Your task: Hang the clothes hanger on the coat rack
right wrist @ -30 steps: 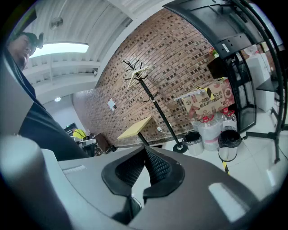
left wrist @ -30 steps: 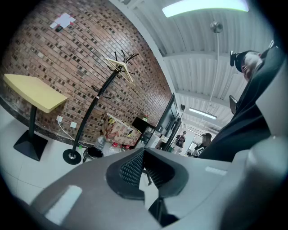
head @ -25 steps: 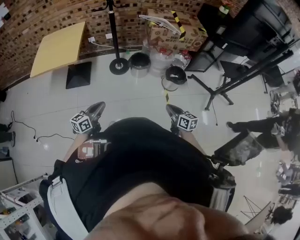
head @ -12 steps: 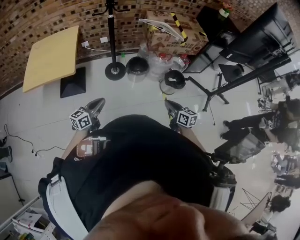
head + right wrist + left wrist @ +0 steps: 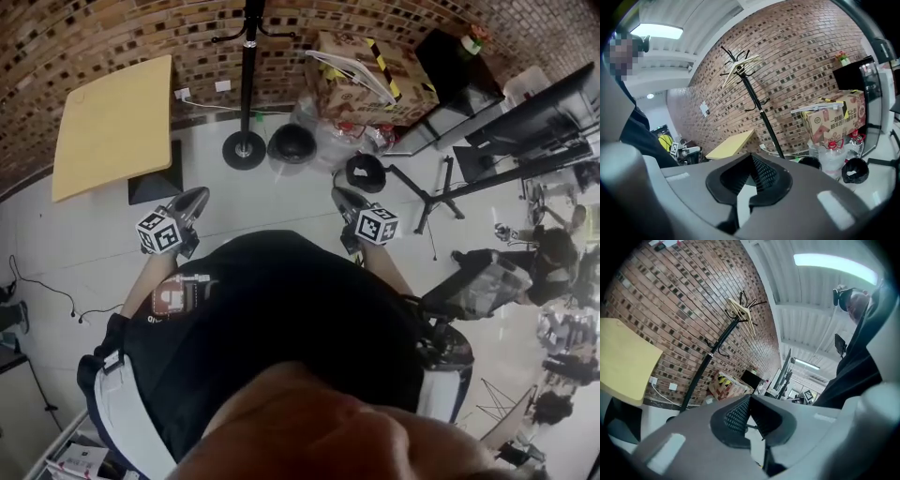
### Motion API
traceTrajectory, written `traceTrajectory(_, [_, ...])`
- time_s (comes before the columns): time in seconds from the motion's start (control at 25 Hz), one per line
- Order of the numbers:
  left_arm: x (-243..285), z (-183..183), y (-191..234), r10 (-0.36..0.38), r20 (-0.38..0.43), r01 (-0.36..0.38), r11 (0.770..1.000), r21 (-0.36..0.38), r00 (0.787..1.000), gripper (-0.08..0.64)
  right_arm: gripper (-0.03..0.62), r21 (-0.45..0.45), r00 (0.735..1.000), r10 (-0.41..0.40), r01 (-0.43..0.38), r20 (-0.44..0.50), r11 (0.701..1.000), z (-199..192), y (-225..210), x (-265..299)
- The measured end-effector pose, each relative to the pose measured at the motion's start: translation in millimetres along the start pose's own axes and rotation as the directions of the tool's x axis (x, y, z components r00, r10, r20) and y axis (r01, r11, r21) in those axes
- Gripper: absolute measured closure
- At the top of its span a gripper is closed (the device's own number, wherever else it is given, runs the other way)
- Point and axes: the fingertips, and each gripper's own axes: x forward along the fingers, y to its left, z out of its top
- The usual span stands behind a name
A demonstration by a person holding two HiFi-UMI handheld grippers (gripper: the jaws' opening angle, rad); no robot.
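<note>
Against the brick wall (image 5: 84,37), the black coat rack (image 5: 249,84) stands on its round base on the pale tiled floor (image 5: 272,202), between a yellow tabletop (image 5: 112,127) on one side and a taped cardboard box (image 5: 342,56) on the other. The head view cuts off the top of the rack. Both gripper views show it whole, with a pale wooden clothes hanger (image 5: 741,315) hanging tilted among the uppermost hooks, well apart from either tool. A black round container (image 5: 292,142) sits on the floor just beside the rack's base, and clear bottles with red caps (image 5: 833,157) stand in front of the box.

The person, in a black shirt (image 5: 281,319), holds both tools close to the body, tips pointing out toward the wall. The left gripper (image 5: 200,195) has its jaws pressed together, the ribbed pads meeting with nothing between them; its marker cube (image 5: 159,232) sits just behind. The right gripper (image 5: 337,193) likewise has its jaws closed on nothing, its own cube (image 5: 378,225) facing up. In the left gripper view the closed tips (image 5: 749,397) lie below and to the right of the rack's pole, and in the right gripper view the closed tips (image 5: 751,155) lie just left of its foot
</note>
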Motion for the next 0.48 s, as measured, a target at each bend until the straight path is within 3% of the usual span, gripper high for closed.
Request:
traceTrajectory(0.2, [12,10,27,0.025,0.009,-0.024,1.0,-0.018,1.0,0.56,0.578,0.001,0.999,0.024,-0.024,-0.022,1.0,17,-12,37])
traceTrajectory(0.48, [74,11,28,0.101,0.021,-0.101,0.995,-0.007,0.995,0.56,0.578,-0.015,0.992,0.111,-0.112,-0.056,0.994,51,-80,68])
